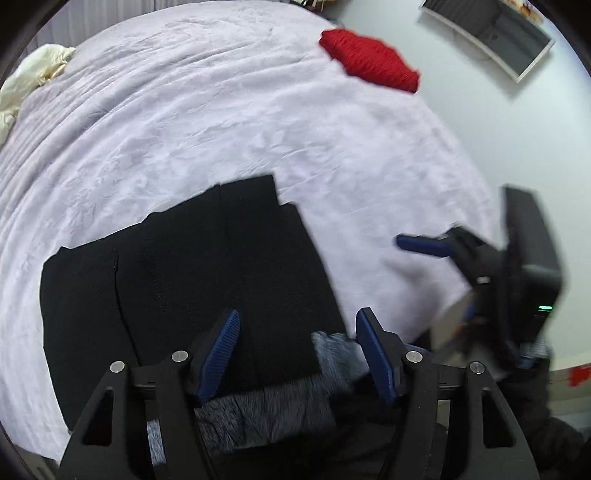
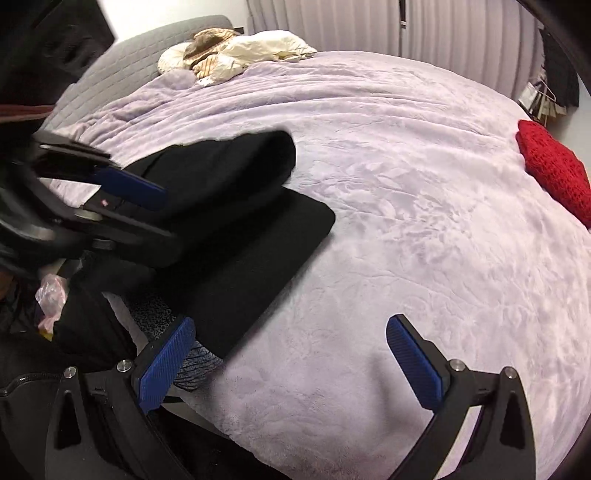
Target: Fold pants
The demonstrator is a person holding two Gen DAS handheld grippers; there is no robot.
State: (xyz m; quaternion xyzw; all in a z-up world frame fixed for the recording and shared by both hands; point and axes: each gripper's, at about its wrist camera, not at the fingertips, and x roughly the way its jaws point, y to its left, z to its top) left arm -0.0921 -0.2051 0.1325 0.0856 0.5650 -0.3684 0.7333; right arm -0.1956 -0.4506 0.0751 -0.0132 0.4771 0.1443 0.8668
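Note:
The black pants (image 1: 177, 280) lie folded into a stack on the lilac bedspread (image 1: 221, 129) near its front edge; they also show in the right wrist view (image 2: 255, 236). A grey fleecy lining (image 1: 266, 410) shows at their near edge. My left gripper (image 1: 297, 325) is open and empty just above the near edge of the pants. My right gripper (image 2: 291, 332) is open and empty over bare bedspread (image 2: 406, 221), to the right of the pants. It also shows blurred in the left wrist view (image 1: 421, 245).
A red knitted garment (image 1: 369, 59) lies at the far edge of the bed, also in the right wrist view (image 2: 554, 170). Cream pillows and bedding (image 2: 236, 55) are heaped at the headboard. A framed picture (image 1: 491, 33) leans on the wall.

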